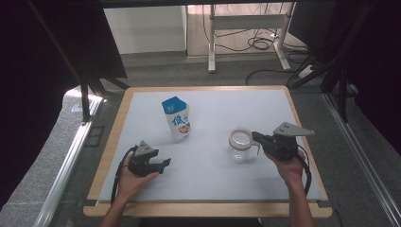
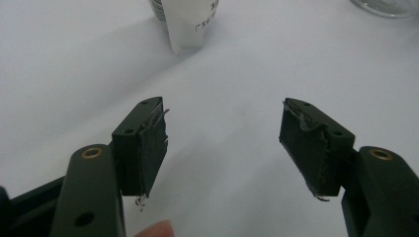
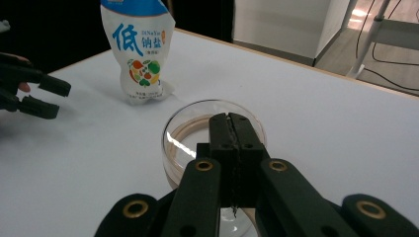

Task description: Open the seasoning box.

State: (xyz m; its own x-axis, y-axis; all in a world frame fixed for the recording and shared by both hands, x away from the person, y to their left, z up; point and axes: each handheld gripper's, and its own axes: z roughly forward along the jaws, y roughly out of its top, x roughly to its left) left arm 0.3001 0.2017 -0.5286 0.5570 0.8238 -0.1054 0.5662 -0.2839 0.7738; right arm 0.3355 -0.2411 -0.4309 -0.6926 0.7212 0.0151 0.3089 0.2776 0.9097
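The glass jar (image 1: 241, 144) stands on the right half of the white table (image 1: 213, 175), some way in from the wooden right edge and from the near edge, so bare surface lies on every side of it. The right gripper (image 1: 256, 137) is at the jar from the right; in the right gripper view its two black jaws are pressed flat together just above the near part of the jar's rim (image 3: 213, 104). Whether they pinch the handle or only lie over the rim, I cannot tell; nothing shows between the pads. The salt bag (image 1: 177, 118) stands upright near the middle of the table, to the left of the jar and a little further back, well apart from it, with an open lane of table between the two. The left gripper (image 1: 165, 163) rests low on the left half, near the front edge, its jaws spread wide with nothing between them; in the left gripper view only white table shows between the pads, with the bottom of the bag further ahead. From this gripper to the bag the surface is free, and from the bag to the far edge also. Beyond the table, a desk frame (image 1: 246, 28) and loose cables (image 1: 260, 45) are on the floor, and dark curtains hang on both sides.
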